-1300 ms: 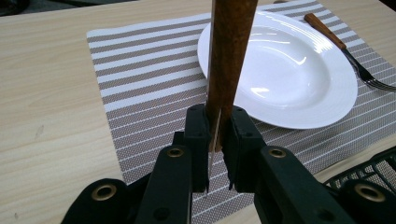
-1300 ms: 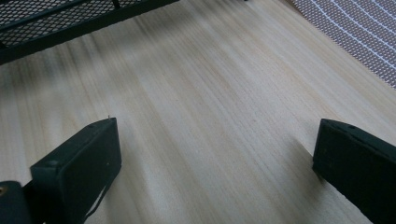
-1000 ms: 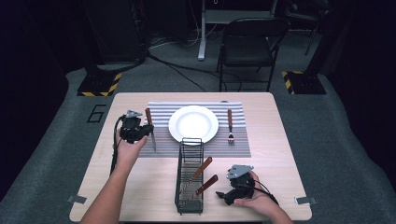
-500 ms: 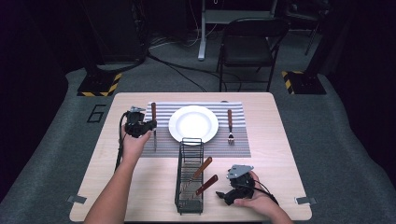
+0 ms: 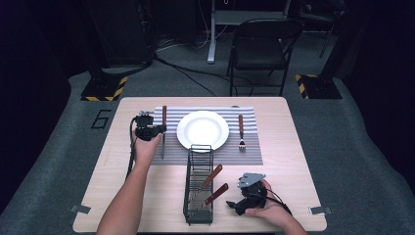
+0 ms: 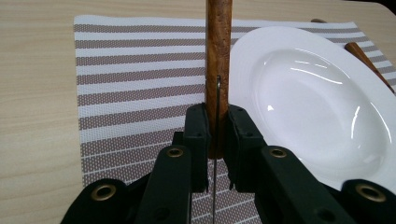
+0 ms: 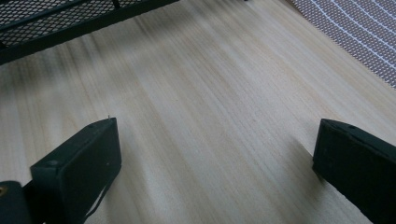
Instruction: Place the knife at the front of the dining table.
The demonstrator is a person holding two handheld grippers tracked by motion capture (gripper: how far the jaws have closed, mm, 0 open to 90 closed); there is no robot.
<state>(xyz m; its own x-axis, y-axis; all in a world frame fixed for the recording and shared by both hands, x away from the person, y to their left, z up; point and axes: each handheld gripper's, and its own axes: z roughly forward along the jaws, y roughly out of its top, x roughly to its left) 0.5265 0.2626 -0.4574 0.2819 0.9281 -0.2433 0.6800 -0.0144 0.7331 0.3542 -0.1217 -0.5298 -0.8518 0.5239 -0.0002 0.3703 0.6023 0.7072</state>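
You're in the placing step: your left gripper (image 6: 217, 135) has its fingers (image 6: 196, 135) pinching a wooden-handled knife (image 6: 218, 60), held over the striped placemat (image 6: 130, 79) just left of the white plate (image 6: 308, 102). On the plate's far side a fork (image 5: 241, 132) already lies on the mat. Next, I judge, you lower the knife flat beside the plate, parallel to its rim, then spread the fingers. Your right gripper (image 5: 244, 196) rests on the surface (image 7: 210, 116) by the black wire caddy (image 5: 198, 196), fingers spread, holding nothing.
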